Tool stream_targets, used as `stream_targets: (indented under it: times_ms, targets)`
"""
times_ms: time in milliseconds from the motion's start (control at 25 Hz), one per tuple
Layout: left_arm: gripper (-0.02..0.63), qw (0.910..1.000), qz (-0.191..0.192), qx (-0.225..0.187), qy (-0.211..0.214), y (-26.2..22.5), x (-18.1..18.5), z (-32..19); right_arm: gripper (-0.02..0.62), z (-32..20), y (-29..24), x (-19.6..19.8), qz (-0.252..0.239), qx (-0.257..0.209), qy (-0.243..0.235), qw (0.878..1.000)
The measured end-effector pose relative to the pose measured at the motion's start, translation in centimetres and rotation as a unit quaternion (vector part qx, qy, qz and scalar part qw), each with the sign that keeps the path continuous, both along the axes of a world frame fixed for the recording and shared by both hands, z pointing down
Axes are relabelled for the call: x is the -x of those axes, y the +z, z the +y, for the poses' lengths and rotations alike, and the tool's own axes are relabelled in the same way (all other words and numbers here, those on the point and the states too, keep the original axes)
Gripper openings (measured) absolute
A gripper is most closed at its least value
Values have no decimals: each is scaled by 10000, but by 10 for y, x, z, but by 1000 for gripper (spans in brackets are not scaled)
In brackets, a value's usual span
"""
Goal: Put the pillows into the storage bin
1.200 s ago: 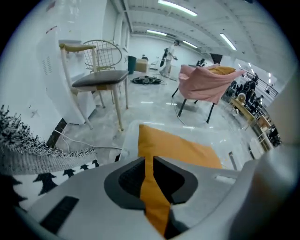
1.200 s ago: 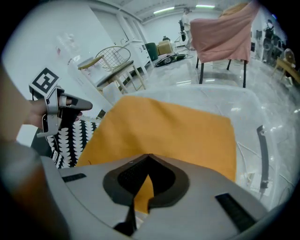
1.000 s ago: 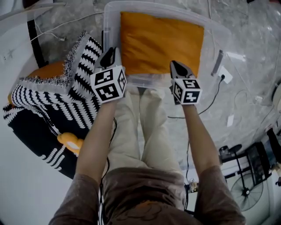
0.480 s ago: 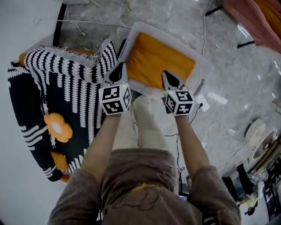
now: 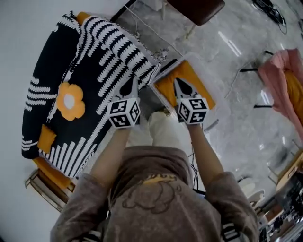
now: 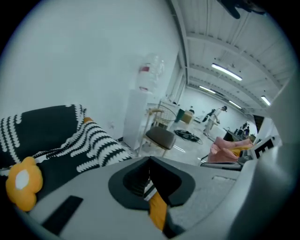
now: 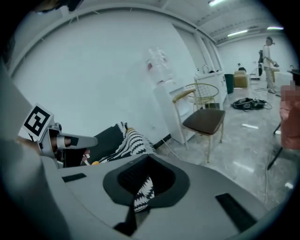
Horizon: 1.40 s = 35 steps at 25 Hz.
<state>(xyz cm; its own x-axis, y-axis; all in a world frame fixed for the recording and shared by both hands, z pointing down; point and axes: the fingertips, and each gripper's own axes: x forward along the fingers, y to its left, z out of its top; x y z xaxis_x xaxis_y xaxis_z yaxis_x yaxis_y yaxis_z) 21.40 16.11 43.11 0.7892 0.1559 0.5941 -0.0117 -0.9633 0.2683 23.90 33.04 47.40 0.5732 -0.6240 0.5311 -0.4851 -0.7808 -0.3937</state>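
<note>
Since it spreads wider than anything else on the marbled grey floor (image 5: 222,28), the black throw (image 5: 45,118) comes first. It has white stripes and an orange flower, and is draped over an orange-cushioned seat (image 5: 49,172) with a wooden frame. On the throw lies the black pillow (image 5: 113,56), crossed by rows of wavy white stripes and edged with a white fringe (its fringed corner sits just beside the bin, outside it).

Next to it on the floor stands the clear storage bin (image 5: 204,79). Inside lies the plain orange pillow (image 5: 189,73), flat and filling most of the bin. Beyond the bin stands a chair (image 5: 196,9) with a brown seat, and a pink cloth (image 5: 284,80) shows at the right edge of the head view.

The person's arms reach forward over pale trousers, each holding a gripper above the near end of the bin. The left gripper (image 5: 130,85) is over the gap between the striped pillow and the bin. Its fingers have just been closing and are now pressed together with nothing pinched. Only a sliver of striped and orange cloth shows through the slit beneath them. The right gripper (image 5: 179,84) is over the orange pillow. Its fingers are likewise pressed together on nothing, with a scrap of black-and-white pattern visible through the slit.
</note>
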Motion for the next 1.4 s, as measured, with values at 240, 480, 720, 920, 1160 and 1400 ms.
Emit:
stream_targets:
  times_ms: [240,480,720,920,1160,1400]
  targets:
    - [5,9943,188,-258,-1021,-32,52,-161,2,-171,-36,16,118,-198,-1025,9945]
    - [5,9795,187,-350,-1977,-52,135,-316,2,-345,-56,63,168,-323,-1958,9800]
    - [5,9558,130,-295,-2923,-51,225,-448,2,-503,-55,129,133,-389,-2962,9542]
    - [6,9329,-46,-214,-3594,-30,295,-529,2,-601,-34,186,-31,-343,-3613,9318]
    - [129,9161,-296,19,-3998,33,348,-592,144,-672,26,219,-285,34,-4080,9125]
    - [243,9044,-639,296,-4209,127,380,-635,314,-710,115,235,-557,494,-4399,8949]
